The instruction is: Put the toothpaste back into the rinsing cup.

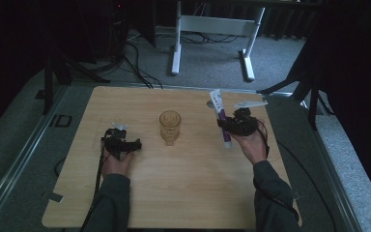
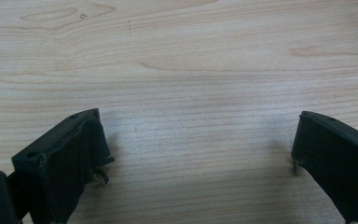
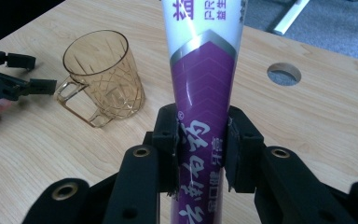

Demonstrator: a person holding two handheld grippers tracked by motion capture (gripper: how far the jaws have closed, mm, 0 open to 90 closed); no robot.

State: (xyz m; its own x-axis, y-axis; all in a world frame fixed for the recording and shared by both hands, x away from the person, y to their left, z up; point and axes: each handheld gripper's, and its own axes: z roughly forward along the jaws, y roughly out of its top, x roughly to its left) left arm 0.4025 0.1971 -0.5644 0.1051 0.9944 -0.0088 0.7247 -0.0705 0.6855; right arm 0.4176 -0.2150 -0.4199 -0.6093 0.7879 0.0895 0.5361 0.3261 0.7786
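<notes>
A purple and white toothpaste tube (image 3: 203, 93) stands between the pads of my right gripper (image 3: 200, 144), which is shut on it. In the high view the tube (image 1: 221, 118) rises tilted above the right side of the table, held by the right gripper (image 1: 229, 124). An amber glass mug (image 1: 170, 126) with a handle stands upright at the table's middle; in the right gripper view the mug (image 3: 103, 74) is left of the tube and apart from it. My left gripper (image 1: 134, 145) rests on the wood left of the mug, its jaws open over bare tabletop (image 2: 200, 135).
The wooden table (image 1: 183, 193) has a round hole (image 3: 284, 73) near its far right edge. Beyond the table, a white desk frame (image 1: 212, 29) and cables lie on the grey carpet. Dark curtains and stands flank both sides.
</notes>
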